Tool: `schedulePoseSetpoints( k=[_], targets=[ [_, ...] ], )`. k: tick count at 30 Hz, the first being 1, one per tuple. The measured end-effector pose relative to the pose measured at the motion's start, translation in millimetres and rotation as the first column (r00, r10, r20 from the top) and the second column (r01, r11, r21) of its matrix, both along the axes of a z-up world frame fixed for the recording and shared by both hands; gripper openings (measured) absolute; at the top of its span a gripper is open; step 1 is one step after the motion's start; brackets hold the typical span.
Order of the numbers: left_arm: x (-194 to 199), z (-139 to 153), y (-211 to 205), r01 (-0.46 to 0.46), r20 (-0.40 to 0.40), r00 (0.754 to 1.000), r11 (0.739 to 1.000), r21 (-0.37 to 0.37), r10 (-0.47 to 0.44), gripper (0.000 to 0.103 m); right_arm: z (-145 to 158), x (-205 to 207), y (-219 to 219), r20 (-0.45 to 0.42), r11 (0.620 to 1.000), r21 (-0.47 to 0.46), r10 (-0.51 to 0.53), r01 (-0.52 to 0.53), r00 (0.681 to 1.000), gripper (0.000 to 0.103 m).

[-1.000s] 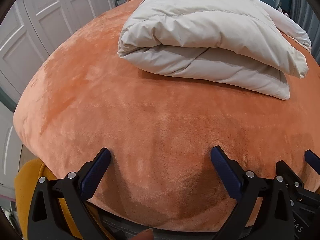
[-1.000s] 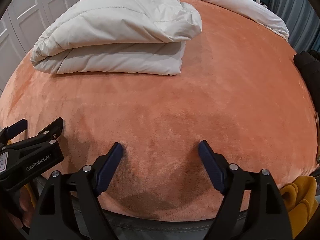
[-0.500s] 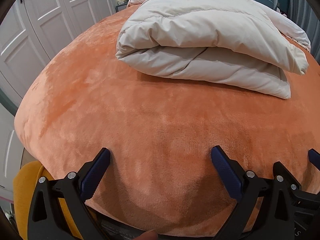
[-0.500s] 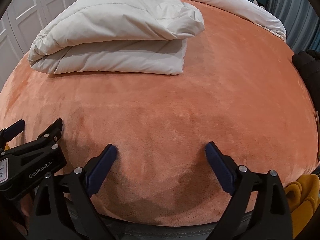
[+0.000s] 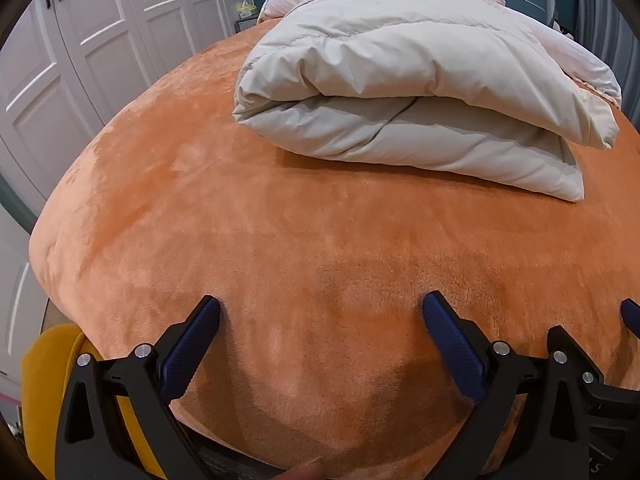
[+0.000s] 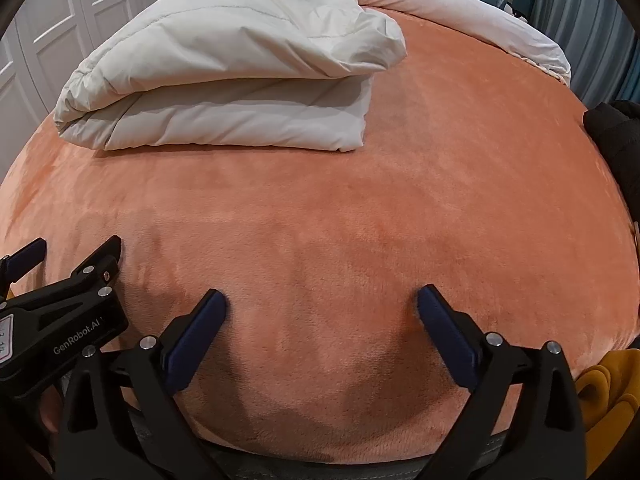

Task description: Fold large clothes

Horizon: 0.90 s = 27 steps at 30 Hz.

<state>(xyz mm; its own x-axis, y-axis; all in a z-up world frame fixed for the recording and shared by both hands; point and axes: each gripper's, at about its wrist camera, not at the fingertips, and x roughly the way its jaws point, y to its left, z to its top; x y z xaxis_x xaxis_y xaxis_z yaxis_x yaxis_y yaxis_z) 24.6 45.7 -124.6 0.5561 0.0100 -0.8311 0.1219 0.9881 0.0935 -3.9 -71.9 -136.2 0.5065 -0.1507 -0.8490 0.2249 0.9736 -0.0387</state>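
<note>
Wardrobe doors (image 5: 100, 52) are standing at my nine o'clock, and I am hovering my left tongs (image 5: 320, 326) spread wide and gripping nothing above the near edge of the orange bed (image 5: 280, 240). Just beside them, my right tongs (image 6: 322, 312) are hanging equally wide and bare. The cream padded garment (image 5: 420, 92) is lying at twelve o'clock, well apart from both, already doubled into a thick bundle with its open layers facing me. I am judging that one more fold is wanted: I am planning to pinch both near corners low, catching every layer, and to lift them together so the puffy filling is not sliding sideways. A black garment (image 6: 616, 140) is sitting at three o'clock.
</note>
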Motion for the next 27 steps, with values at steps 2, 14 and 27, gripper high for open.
schedulePoseSetpoints(
  k=[2, 14, 27],
  targets=[
    [0, 0, 0, -0.004, 0.000, 1.000, 1.000, -0.005, 0.004, 0.098, 0, 0, -2, 0.000, 1.000, 0.001, 0.001, -0.001, 1.000, 0.095],
    [8, 0, -4, -0.006, 0.049, 0.999, 1.000, 0.007, 0.005, 0.098, -2, 11, -5, 0.000, 1.000, -0.011, -0.011, 0.011, 1.000, 0.098],
    [13, 0, -4, -0.015, 0.060, 0.998, 1.000, 0.000, 0.015, 0.098, -1, 12, -5, 0.026, 1.000, -0.026, -0.011, 0.011, 1.000, 0.098]
  ],
)
